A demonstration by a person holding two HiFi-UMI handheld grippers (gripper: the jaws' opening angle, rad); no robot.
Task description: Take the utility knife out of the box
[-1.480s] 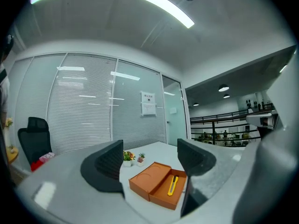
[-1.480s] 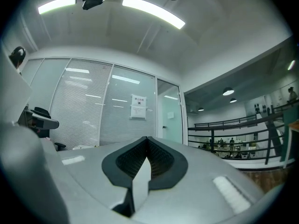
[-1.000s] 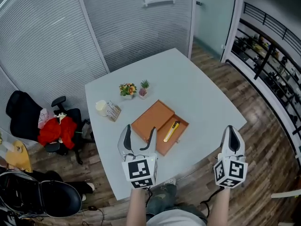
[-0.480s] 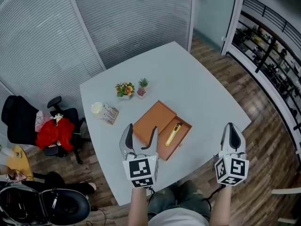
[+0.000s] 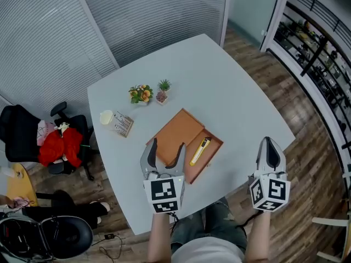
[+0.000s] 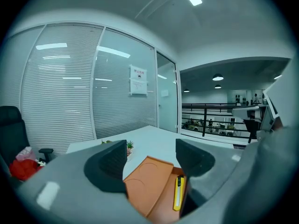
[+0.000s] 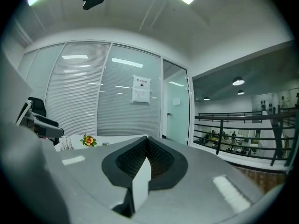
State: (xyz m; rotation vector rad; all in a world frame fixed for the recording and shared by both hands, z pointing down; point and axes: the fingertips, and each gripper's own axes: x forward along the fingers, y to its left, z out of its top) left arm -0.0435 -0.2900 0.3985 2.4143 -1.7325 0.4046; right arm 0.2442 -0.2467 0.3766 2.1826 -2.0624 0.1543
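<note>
Utility knife (image 5: pixel 199 150): it lies yellow and slantwise in the right-hand tray of the open orange box (image 5: pixel 176 135), toward the near side of the counter (image 5: pixel 236 92); nothing of yours touches it yet.

— So what has changed for you in this last second?

— Your left claw (image 5: pixel 168 147) has come forward; from the head view its tips now reach over the near edge of the box, on the lid side, just left of the knife; its jaws stand wide apart with nothing between them; how high it rides above the box I cannot tell. In the left gripper view the knife shows low beside the right jaw, not in the gap.

— And your right claw (image 5: pixel 269 144)?

— Pressed together on nothing; it hangs past the near right edge of the counter, well apart from the box, and has scarcely shifted.

— Then I judge your approach under way and the grasp not begun; the left claw looks the one for it. You would need to bring it a little right and down so the jaws straddle the knife's narrow body; mind the tray wall close beside it, which could catch a jaw.
</note>
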